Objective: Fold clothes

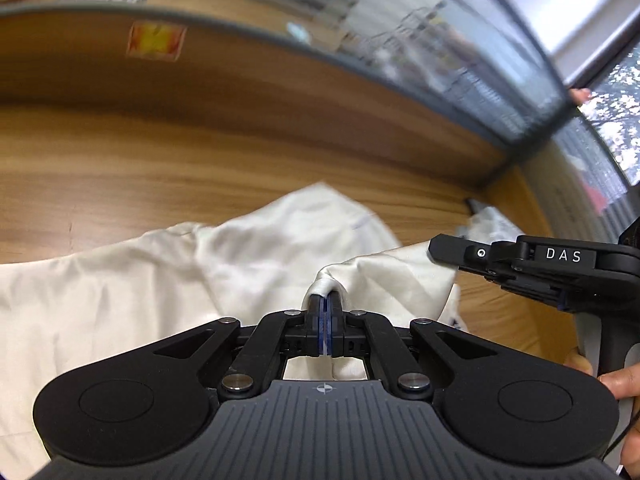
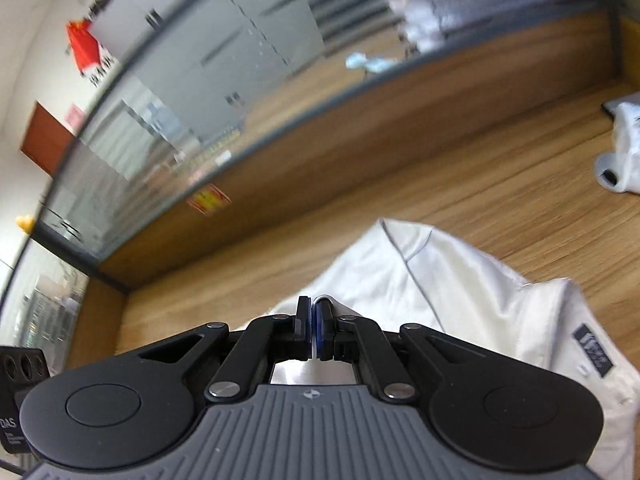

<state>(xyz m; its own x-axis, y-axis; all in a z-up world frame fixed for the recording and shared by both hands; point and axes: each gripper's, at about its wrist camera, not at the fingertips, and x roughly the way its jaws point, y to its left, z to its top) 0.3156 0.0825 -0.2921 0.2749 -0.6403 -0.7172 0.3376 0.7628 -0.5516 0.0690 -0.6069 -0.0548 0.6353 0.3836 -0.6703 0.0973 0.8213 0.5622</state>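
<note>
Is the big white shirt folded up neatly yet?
Not yet. The white cotton shirt lies rumpled and partly bunched on the wooden table, with both grippers pinching its edge.

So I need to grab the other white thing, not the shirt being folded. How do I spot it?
On the wooden table, look toward the far corner past the white shirt. The small crumpled white item lies alone there, apart from the shirt and far smaller.

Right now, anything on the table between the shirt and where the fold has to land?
Nothing visible. Both the left hand-held gripper and right hand-held gripper are shut on the white shirt. The wooden table beyond it is bare; a crumpled white garment lies apart, near the far corner.
</note>
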